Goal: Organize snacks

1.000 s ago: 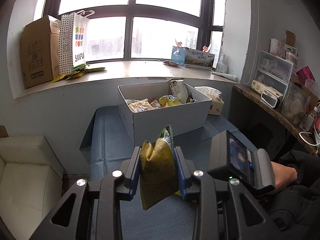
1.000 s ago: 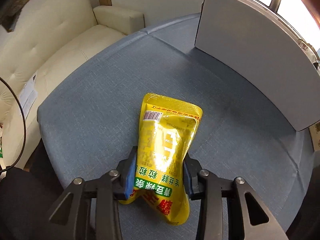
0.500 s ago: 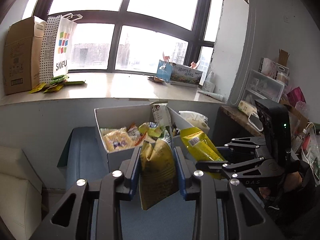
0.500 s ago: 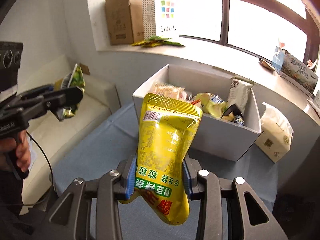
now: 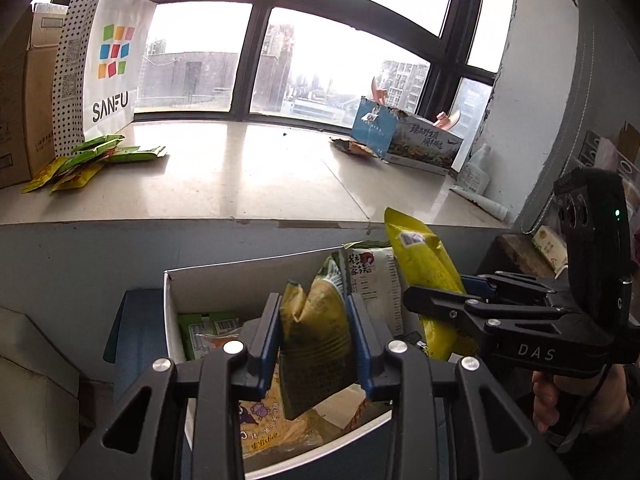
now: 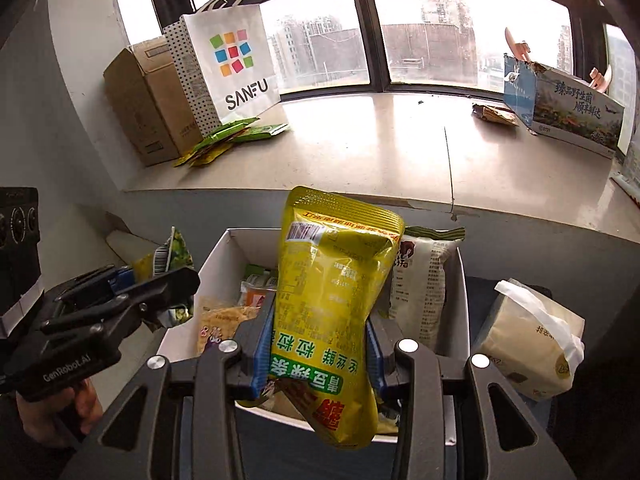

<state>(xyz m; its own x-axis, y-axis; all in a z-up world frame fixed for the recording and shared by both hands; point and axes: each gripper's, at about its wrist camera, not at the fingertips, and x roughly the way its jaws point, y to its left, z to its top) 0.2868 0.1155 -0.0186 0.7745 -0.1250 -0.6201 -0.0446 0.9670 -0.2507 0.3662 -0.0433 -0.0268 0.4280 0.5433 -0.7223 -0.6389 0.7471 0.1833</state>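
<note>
My left gripper (image 5: 314, 340) is shut on a green-yellow snack packet (image 5: 316, 340) and holds it over the white box (image 5: 176, 320), which holds several snack packs. My right gripper (image 6: 320, 344) is shut on a bright yellow pouch (image 6: 332, 288) and holds it over the same white box (image 6: 216, 264), near its front wall. In the left wrist view the right gripper (image 5: 436, 308) comes in from the right with the yellow pouch (image 5: 424, 264). In the right wrist view the left gripper (image 6: 160, 284) sits at the left with its packet (image 6: 176, 252).
On the windowsill stand a SANFU paper bag (image 6: 232, 64), a brown carton (image 6: 144, 104), several green sachets (image 6: 228, 136) and a printed box (image 6: 568, 108). A tissue pack in a plastic bag (image 6: 528, 336) sits right of the white box.
Both grippers have moved forward with their packets and now hang over the white box; one second ago the right gripper held the pouch on the blue surface.
</note>
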